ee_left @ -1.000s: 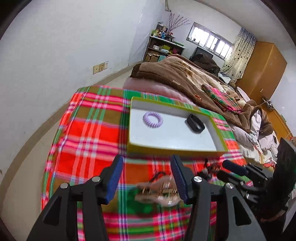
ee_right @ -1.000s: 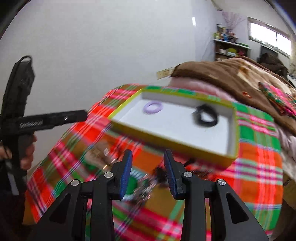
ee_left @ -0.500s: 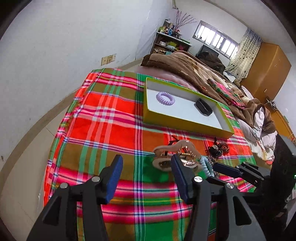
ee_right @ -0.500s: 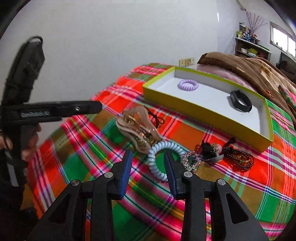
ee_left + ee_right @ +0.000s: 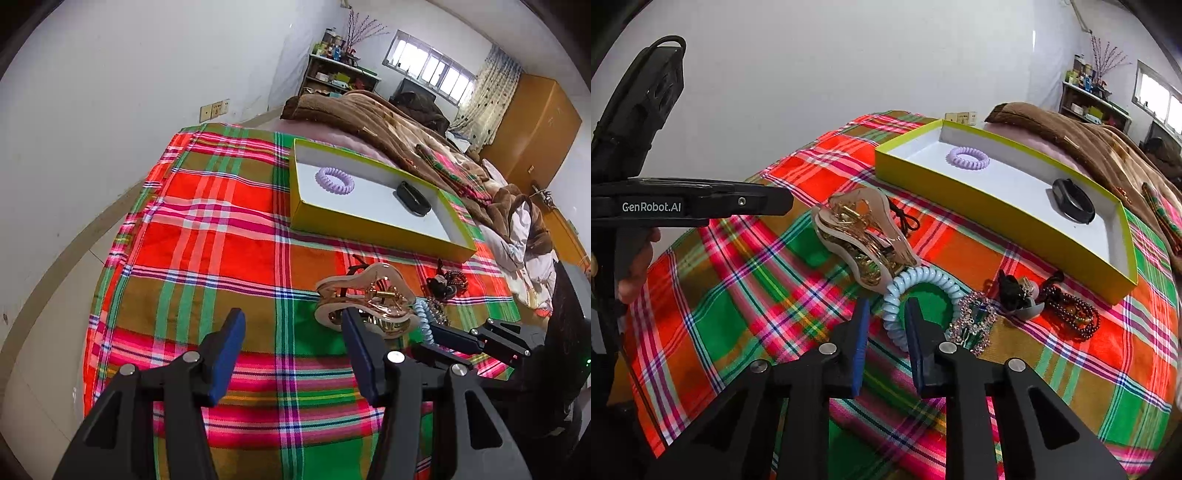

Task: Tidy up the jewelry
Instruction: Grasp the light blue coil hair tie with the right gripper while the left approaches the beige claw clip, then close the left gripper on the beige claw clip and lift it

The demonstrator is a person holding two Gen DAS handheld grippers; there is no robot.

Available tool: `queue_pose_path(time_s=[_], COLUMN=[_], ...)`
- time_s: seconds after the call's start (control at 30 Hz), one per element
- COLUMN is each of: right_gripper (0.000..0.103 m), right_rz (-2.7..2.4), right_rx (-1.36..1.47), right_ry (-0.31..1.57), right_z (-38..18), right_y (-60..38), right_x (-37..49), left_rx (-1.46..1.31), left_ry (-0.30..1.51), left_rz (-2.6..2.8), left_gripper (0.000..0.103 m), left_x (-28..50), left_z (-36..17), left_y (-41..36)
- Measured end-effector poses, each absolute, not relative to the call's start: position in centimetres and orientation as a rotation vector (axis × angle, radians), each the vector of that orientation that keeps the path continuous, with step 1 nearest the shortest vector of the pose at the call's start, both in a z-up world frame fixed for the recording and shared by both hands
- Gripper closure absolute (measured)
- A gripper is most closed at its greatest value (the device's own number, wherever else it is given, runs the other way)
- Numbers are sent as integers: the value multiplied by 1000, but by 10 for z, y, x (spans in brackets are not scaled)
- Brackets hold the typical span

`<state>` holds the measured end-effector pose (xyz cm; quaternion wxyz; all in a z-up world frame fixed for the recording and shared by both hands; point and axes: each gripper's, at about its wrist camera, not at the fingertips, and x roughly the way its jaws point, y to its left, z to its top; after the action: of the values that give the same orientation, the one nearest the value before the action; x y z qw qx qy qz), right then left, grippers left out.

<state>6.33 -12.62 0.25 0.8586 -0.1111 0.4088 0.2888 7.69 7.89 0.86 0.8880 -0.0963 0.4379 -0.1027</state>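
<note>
Jewelry lies in a loose row on a plaid cloth (image 5: 746,295), just in front of a shallow yellow box (image 5: 997,206). Nearest the right gripper (image 5: 886,325) is a pale blue coil tie (image 5: 916,291), lying flat as a ring; its near-left arc sits between the two blue pads, and the jaws are closing around it, though I cannot tell whether the pads touch it yet. Touching the coil tie on its far-left side is a beige hair claw (image 5: 864,236) with gold metal inside, its long axis running from the coil tie back and to the left. To the right of the coil tie come a rhinestone brooch (image 5: 973,319), a small black and grey piece (image 5: 1019,295), and a dark bead bracelet (image 5: 1071,310), all close together.

The box stretches from the near-right corner back toward the wall. Inside it, well apart, are a purple coil tie (image 5: 967,157) at the far end and a black band (image 5: 1073,205) at the near end.

The left gripper (image 5: 291,336) hovers over the cloth with its jaws apart and nothing between them; its right pad is just in front of the claw.

The cloth covers the end of a bed, beside a brown blanket (image 5: 388,114). White walls, a shelf (image 5: 332,74), a window (image 5: 432,74) and a wooden wardrobe (image 5: 532,125) stand beyond.
</note>
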Motion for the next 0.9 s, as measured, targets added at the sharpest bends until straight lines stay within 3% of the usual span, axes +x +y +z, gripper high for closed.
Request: queue_pose_path(time_s=[0.47,0.57,0.9], right_gripper=[83,93,94], right_rz=[621,624,649], right_rx=[-346,-352,-245], right_ry=[833,824,792], right_z=[5,6,16], right_y=[-122,-122,-134], right_x=[65,63,60], left_rx=[-117,-95,-15], left_ry=[905,914,910], left_rz=[-241,-247,-321], left_gripper=[47,47,46], left_x=[83,87,93], left_z=[12,10,12], left_y=[71,70,57])
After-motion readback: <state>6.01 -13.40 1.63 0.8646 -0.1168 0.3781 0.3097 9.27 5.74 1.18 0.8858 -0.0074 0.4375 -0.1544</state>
